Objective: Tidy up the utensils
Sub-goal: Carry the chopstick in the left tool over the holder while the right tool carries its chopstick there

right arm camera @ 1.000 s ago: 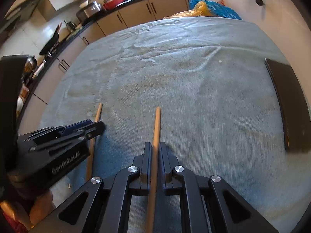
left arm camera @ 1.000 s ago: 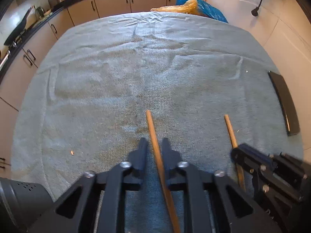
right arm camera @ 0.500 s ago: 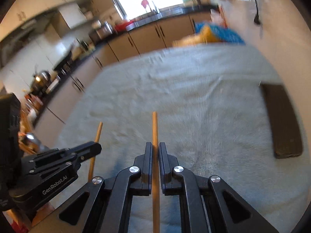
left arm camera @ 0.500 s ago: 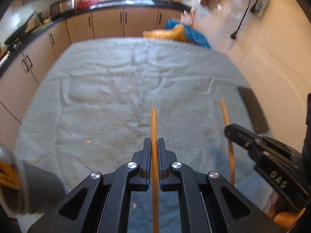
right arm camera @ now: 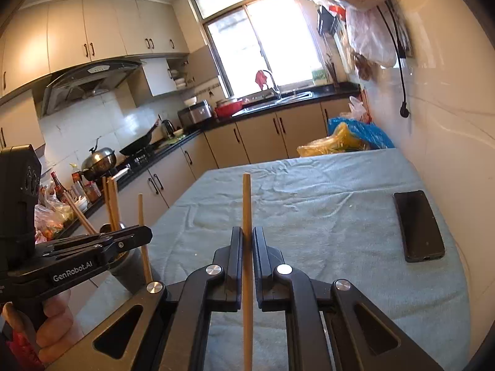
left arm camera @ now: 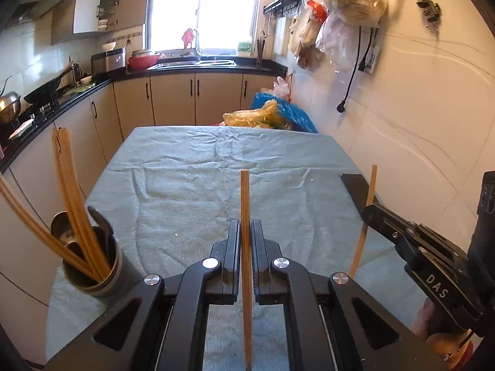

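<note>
My left gripper [left arm camera: 245, 225] is shut on a wooden chopstick [left arm camera: 244, 194] and holds it upright above the towel-covered table [left arm camera: 201, 185]. My right gripper [right arm camera: 246, 233] is shut on a second wooden chopstick [right arm camera: 246, 204], also upright. A grey utensil holder [left arm camera: 96, 272] with several chopsticks and a spoon stands at the table's left front edge, left of my left gripper. In the right wrist view the left gripper [right arm camera: 145, 235] with its chopstick [right arm camera: 143, 235] hides most of the holder. The right gripper [left arm camera: 368, 213] shows at the right of the left wrist view.
A black phone [right arm camera: 419, 225] lies on the towel near the right edge, by the tiled wall. Blue and yellow bags [left arm camera: 272, 114] sit past the table's far end. Kitchen cabinets and a counter with pans run along the left.
Both grippers have risen and tilted up from the table with their chopsticks, so the views now show the kitchen. The utensil holder has come into view at the left.
</note>
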The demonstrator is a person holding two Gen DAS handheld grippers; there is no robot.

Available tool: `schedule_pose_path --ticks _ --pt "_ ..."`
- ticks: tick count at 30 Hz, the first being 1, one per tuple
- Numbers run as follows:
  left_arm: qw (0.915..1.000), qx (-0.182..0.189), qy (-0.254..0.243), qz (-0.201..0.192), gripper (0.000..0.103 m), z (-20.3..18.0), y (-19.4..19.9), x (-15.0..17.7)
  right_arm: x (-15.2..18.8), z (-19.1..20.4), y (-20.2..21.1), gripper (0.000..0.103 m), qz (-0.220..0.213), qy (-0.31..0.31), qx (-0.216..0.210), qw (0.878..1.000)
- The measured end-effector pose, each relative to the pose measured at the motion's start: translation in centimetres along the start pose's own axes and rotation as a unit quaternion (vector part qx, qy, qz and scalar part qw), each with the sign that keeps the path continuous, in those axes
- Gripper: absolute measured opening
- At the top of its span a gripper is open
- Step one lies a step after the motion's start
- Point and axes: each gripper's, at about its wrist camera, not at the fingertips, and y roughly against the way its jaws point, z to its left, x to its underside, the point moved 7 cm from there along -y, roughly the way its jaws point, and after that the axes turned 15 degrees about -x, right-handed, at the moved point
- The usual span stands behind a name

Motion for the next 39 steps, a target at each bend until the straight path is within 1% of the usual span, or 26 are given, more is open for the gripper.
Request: schedule_pose_path --ticks 5,16,31,39 --pt "0.9999 0.003 -0.002 -0.013 0.006 0.4 1.4 0.1 0.0 1.3 1.1 0.007 -0.008 0.015 0.001 1.000" --pt "0.9997 0.001 0.014 -0.018 0.006 2.0 2.4 0.4 -0.4 2.9 1.4 0.007 -0.012 0.031 -0.001 0.999" --pt "0.9991 -0.005 0.033 -0.025 0.006 4.0 3.6 0.3 -1.0 3.5 1.3 0.007 -0.017 0.029 -0.011 0.999" --pt "0.9986 -0.009 0.042 -0.031 0.006 4.9 4.5 -0.3 -1.8 3.8 1.1 0.007 -0.019 0.029 -0.017 0.999"
